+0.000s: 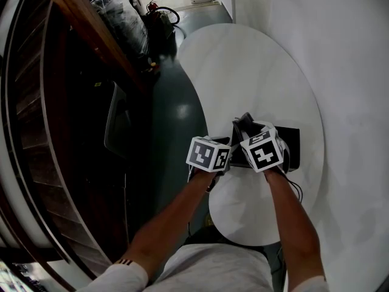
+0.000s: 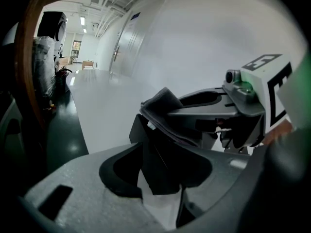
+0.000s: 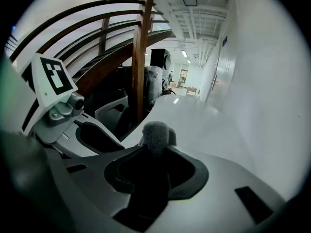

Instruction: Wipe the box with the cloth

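Note:
A flat black box lies near the front of the round white table. My right gripper is shut on a folded grey cloth, whose fuzzy end sticks out past the jaws. It hangs just over the box's left part. My left gripper is close beside it on the left, jaws spread wide. The box's near end stands between the left gripper's jaws, and I see no pad pressing on it. In the left gripper view the cloth hovers above that end.
A dark chair and a wooden stair rail stand left of the table over a dark floor. A white wall runs along the right. A thin cable trails off the table's front edge by the box.

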{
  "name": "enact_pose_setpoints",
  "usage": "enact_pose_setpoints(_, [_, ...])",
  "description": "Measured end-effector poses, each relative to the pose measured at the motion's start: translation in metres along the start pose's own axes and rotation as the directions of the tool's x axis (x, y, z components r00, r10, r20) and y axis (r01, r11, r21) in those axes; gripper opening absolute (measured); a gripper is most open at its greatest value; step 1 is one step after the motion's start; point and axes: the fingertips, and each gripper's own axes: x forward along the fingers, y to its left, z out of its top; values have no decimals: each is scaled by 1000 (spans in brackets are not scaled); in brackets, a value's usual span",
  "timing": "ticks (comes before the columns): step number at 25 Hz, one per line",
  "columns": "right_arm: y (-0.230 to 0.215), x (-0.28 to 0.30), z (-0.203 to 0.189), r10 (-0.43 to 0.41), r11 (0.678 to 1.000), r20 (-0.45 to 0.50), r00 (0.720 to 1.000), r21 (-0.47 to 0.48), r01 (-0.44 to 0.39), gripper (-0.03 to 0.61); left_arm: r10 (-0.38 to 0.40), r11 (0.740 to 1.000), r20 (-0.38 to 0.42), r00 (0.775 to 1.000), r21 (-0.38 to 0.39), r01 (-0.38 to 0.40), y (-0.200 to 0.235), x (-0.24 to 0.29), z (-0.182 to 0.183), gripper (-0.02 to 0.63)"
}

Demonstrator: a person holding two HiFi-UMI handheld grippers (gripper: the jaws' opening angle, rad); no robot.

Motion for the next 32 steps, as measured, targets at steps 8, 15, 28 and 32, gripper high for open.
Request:
enact_pose_setpoints(8, [-3,13,-6,-5,999,-65,998,-48,1,100,-37,999,21,999,-39,38,0,3,3,147])
enact_pose_setpoints(15, [-20,3,-19,-36,998,-101,994,-53,30,100,-41,998,34,999,-53,43,0,3,2,144])
enact_pose_setpoints(28, [-90,-42,-70,-171,984,-156,973,18,176,100,-37,998,33,999,-46,39,2,-1,1,145])
enact_pose_setpoints(32, [-94,-50,-72,-185,981,-164,969,23,191,100,-38,998,32,999,-46,39,2,-2,2,145])
